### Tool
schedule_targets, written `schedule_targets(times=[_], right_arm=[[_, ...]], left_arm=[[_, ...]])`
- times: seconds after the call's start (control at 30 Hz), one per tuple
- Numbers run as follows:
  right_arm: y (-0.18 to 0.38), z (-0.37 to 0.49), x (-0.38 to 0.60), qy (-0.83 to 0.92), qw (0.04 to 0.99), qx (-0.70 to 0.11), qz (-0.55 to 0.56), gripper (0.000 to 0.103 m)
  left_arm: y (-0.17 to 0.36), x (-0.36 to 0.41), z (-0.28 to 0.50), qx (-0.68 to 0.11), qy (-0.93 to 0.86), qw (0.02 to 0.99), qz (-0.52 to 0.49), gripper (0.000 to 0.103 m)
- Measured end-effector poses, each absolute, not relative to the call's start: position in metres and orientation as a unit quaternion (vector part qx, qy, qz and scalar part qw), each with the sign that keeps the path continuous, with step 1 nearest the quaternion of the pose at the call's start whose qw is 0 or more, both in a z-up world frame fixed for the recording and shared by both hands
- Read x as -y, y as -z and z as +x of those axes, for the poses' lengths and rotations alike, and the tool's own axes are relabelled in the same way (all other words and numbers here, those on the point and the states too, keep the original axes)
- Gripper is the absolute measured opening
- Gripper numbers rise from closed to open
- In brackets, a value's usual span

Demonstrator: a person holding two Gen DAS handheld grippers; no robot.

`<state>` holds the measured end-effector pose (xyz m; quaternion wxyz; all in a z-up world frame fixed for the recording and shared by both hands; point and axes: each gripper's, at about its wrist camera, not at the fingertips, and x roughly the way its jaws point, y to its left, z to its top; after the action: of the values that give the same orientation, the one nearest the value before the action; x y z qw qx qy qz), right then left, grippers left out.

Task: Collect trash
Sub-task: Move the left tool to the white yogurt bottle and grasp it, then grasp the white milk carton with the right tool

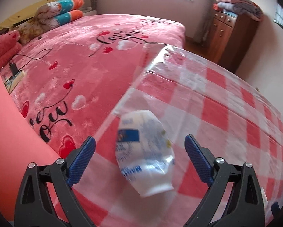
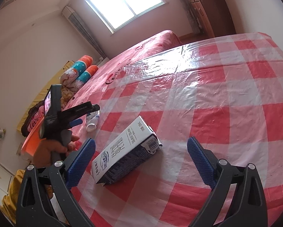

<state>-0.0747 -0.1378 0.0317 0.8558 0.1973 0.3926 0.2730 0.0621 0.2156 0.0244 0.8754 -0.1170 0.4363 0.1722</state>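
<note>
Now: left claw point(image 1: 139, 147) wide open, crumpled white bottle point(image 1: 144, 151) between its pads, untouched | right claw point(image 2: 140, 151) wide open over milk carton point(image 2: 126, 155), no contact | bedspread point(image 1: 96, 60) reads "love you"; carton print unreadable | bottle near worktop point(image 2: 226, 94) edge at 9 o'clock; open checked cloth toward 2 o'clock

Both grippers, left point(image 1: 139, 147) and right point(image 2: 141, 149), have black frames, ribbed blue pads point(image 2: 200, 162) and silver screws point(image 2: 222, 161).
</note>
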Motion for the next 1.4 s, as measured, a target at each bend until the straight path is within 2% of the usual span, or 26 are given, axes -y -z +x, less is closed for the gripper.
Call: schedule_targets(times=[0.07, 0.3, 0.43, 0.6, 0.97, 1.2, 1.4], right_arm=[[-0.030, -0.074, 0.140, -0.274, 0.853, -0.395, 0.201, 0.096], [-0.028, -0.073, 0.146, -0.281, 0.844, -0.404, 0.214, 0.096], [-0.028, -0.073, 0.146, -0.284, 0.844, -0.404, 0.212, 0.096], [-0.029, -0.073, 0.145, -0.281, 0.843, -0.405, 0.214, 0.096], [-0.025, -0.069, 0.157, -0.271, 0.837, -0.412, 0.236, 0.096], [-0.027, -0.071, 0.176, -0.254, 0.844, -0.406, 0.241, 0.096], [-0.028, -0.074, 0.188, -0.235, 0.848, -0.410, 0.240, 0.096]], left_arm=[[-0.022, -0.219, 0.066, -0.440, -0.178, 0.872, -0.121, 0.082], [-0.013, -0.212, 0.073, -0.445, -0.191, 0.868, -0.109, 0.077], [-0.013, -0.204, 0.072, -0.441, -0.189, 0.873, -0.092, 0.064], [-0.014, -0.190, 0.068, -0.441, -0.163, 0.878, -0.086, 0.064], [-0.016, -0.093, 0.009, -0.463, -0.027, 0.885, -0.027, 0.064], [-0.017, -0.042, -0.033, -0.476, 0.054, 0.877, -0.034, 0.064], [-0.023, -0.032, -0.055, -0.480, 0.086, 0.872, -0.050, 0.064]])
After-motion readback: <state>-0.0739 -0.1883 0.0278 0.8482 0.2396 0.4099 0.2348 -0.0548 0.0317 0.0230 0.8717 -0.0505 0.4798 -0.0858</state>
